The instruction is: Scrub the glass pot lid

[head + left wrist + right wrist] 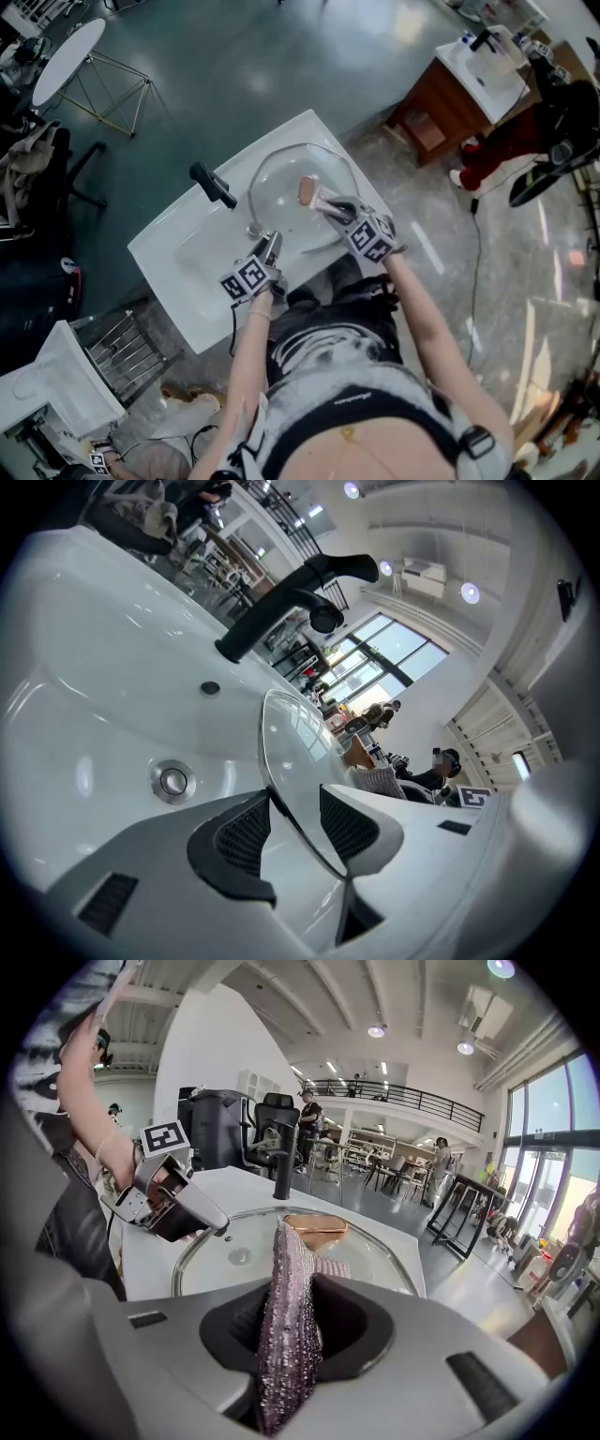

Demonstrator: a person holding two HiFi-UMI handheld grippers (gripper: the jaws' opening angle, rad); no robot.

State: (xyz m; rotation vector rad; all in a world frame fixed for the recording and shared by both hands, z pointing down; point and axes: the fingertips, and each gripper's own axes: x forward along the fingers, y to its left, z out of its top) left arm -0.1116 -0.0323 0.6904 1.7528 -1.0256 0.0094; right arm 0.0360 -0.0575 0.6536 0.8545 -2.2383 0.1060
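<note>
Nearest, at the near edge of the white sink [178, 267]: left gripper [272, 242] is clamped on the near rim of the glass pot lid [291, 747]. In the left gripper view the rim runs diagonally through the gap and touches both jaws. The jaws are only part closed, with the thin edge wedged between them. That gripper points slightly downward.

Right gripper [291, 1326] is just beside it, toward the sink's right end, and angled down more steeply. Its jaws are clenched on a purple glittery scrub cloth [286, 1335]. The cloth sticks out past the jaw tips, and its free end lies on the glass.

The lid sits over the right half of the basin and covers most of that end. It is tilted, with the gripped rim lifted. I can't tell whether the far rim rests on the basin. The copper-coloured lid handle [316, 1230] is on the upper face near the middle, and the cloth tip touches the glass just beside it.

The drain [172, 780] is in the basin floor, left of the lid and uncovered.

The black faucet [214, 185] stands at the far edge of the sink, left of the lid and not touching it.

Past the sink's far right corner, well apart on the floor, is a brown cabinet [441, 117] with another white basin on top.
</note>
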